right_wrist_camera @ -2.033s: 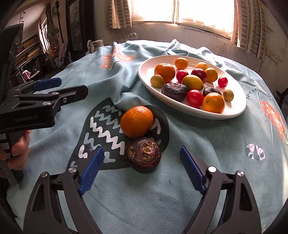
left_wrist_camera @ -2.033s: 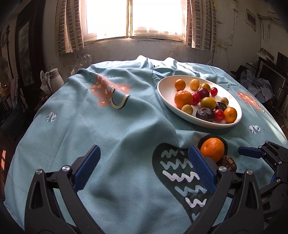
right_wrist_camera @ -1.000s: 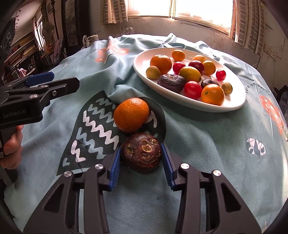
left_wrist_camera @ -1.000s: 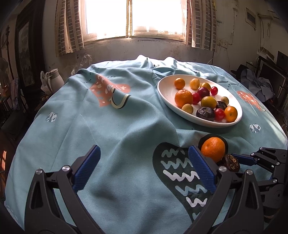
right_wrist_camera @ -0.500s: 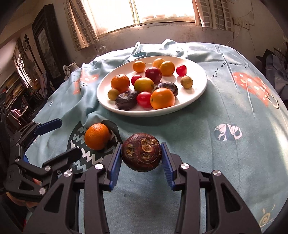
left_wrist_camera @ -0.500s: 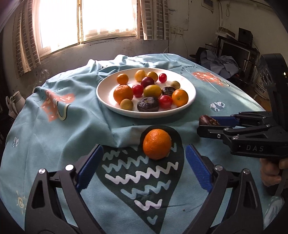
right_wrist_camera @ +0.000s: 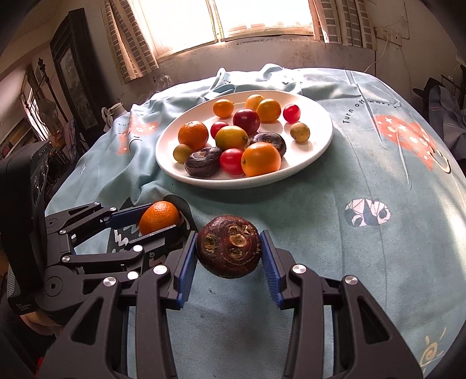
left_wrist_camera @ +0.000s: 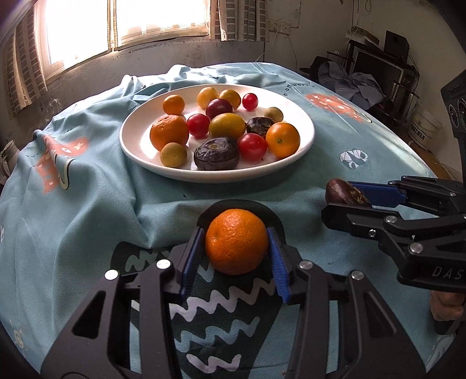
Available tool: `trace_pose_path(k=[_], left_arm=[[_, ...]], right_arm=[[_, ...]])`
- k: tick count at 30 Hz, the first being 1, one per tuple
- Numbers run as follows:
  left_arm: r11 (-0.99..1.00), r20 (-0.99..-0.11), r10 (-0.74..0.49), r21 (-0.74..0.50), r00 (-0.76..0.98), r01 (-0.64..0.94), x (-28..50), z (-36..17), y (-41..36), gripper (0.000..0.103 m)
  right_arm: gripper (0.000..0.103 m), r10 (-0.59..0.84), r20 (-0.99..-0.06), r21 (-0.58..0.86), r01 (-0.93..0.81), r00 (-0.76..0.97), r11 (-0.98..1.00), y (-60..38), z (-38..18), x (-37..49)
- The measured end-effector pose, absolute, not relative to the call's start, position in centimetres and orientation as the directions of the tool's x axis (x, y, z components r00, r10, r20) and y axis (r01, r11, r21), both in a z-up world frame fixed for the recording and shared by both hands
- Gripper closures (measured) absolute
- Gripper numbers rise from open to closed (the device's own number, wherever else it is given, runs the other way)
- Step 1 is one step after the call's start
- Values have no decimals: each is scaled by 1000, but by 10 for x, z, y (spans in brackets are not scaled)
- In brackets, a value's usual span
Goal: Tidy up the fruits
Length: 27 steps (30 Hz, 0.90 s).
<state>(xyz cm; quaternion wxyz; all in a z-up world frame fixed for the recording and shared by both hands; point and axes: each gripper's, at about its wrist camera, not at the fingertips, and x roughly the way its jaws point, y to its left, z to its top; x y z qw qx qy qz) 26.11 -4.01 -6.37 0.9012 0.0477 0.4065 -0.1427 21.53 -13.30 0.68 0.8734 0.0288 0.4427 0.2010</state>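
Orange (left_wrist_camera: 236,241) pinched in my left gripper (left_wrist_camera: 237,253) on the teal cloth (right_wrist_camera: 378,262). My right gripper (right_wrist_camera: 228,256) clamps one dark purple fruit (right_wrist_camera: 229,250). White plate (left_wrist_camera: 303,128) beyond: I count thirteen fruits, three dark purple. Window (right_wrist_camera: 221,17) behind, cluttered room.

Left wrist view: low over the light blue patterned tablecloth (left_wrist_camera: 87,204), facing the white oval plate of mixed fruit (left_wrist_camera: 139,151) from close by. Right wrist view: equally low, aimed at that plate (right_wrist_camera: 320,140) from further right. Shared by both: plate, cloth, and sunlit curtained window (left_wrist_camera: 157,17) beyond the plate.
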Motion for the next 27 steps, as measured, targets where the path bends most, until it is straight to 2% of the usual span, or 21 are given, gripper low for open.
trace_pose_path(k=[8,16,22,27], left_arm=[[959,-753,-201,-19,627,284,254,-67,-44,59],[971,-708,-204,-60,676,231,228,-47,-30,59],[968,-663,-237,-102,710,227,207,-21,-20,60],[968,-635,-245,-113,733,226,235,14,-9,60]], right_arm=[[60,379,-762,229,-330,524,916,-132,6,215],[60,396,-753,216,-371,525,903,-124,5,204],[60,478,-691,245,-446,543,861,-117,24,186],[60,452,-628,199,-432,633,880,-123,54,205]])
